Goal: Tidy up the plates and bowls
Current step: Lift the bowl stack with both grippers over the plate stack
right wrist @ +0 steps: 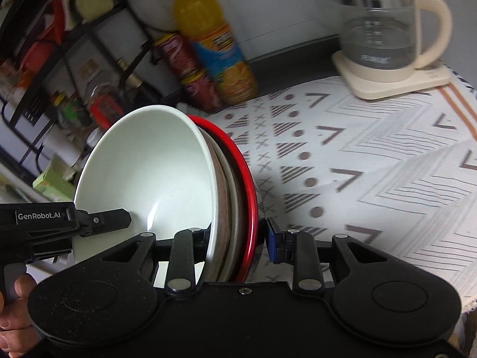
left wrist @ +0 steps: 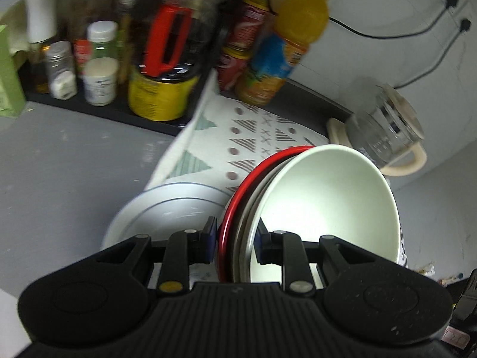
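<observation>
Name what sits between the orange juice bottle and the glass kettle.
Only bare patterned cloth between juice bottle and kettle, clearest in the right wrist view.

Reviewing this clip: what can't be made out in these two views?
- Left wrist: rack bottle labels are blurred.
- Both views: nested bowls hide how many lie beneath the white one.
- Left wrist: grey plate is partly behind the left gripper.
- Right wrist: the right gripper covers the stack's lower rim.

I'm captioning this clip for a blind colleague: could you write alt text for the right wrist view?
The right gripper clamps the rims of a stack of nested bowls, white innermost and red outermost, above a patterned cloth. Behind stand a glass kettle and an orange juice bottle.
</observation>
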Tool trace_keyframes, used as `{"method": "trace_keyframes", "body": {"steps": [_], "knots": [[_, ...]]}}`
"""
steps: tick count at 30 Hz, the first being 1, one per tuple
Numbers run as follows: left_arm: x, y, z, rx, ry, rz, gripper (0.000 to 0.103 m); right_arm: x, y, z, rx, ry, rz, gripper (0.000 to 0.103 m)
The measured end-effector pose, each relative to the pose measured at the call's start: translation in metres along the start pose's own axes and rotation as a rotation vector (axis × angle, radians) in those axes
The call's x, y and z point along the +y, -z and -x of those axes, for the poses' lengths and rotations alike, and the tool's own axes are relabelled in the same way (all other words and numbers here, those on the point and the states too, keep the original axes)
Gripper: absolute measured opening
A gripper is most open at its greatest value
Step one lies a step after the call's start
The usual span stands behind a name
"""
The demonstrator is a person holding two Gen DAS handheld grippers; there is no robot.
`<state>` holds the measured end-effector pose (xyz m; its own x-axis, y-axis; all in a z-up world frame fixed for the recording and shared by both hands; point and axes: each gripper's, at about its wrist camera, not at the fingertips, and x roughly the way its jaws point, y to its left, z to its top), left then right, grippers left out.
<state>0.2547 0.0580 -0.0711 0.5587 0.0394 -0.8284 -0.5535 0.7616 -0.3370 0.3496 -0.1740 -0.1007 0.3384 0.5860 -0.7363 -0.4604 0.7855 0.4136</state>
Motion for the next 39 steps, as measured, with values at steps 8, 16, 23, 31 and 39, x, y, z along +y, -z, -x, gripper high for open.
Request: {"method": "trace_keyframes", "body": {"steps": [8,16,23,31,39], "knots": [[0.034,0.007,0.012,-0.012,-0.048,0.071,0.023,0.025,0.004,-0.018,0.051,-0.033,0.055,0.029],[0.057,0.017,0.011,0.006,-0.085,0.119,0.023,0.034,0.012,-0.033,0.111,-0.04,0.086,0.029],[0.071,0.026,0.004,0.042,-0.092,0.157,0.023,0.035,0.021,-0.041,0.151,-0.033,0.094,0.029],[0.074,0.03,-0.001,0.049,-0.099,0.168,0.023,0.032,0.026,-0.048,0.176,-0.017,0.067,0.029],[0.073,0.028,-0.007,0.07,-0.089,0.157,0.023,0.036,0.025,-0.052,0.165,0.02,0.064,0.032]]}}
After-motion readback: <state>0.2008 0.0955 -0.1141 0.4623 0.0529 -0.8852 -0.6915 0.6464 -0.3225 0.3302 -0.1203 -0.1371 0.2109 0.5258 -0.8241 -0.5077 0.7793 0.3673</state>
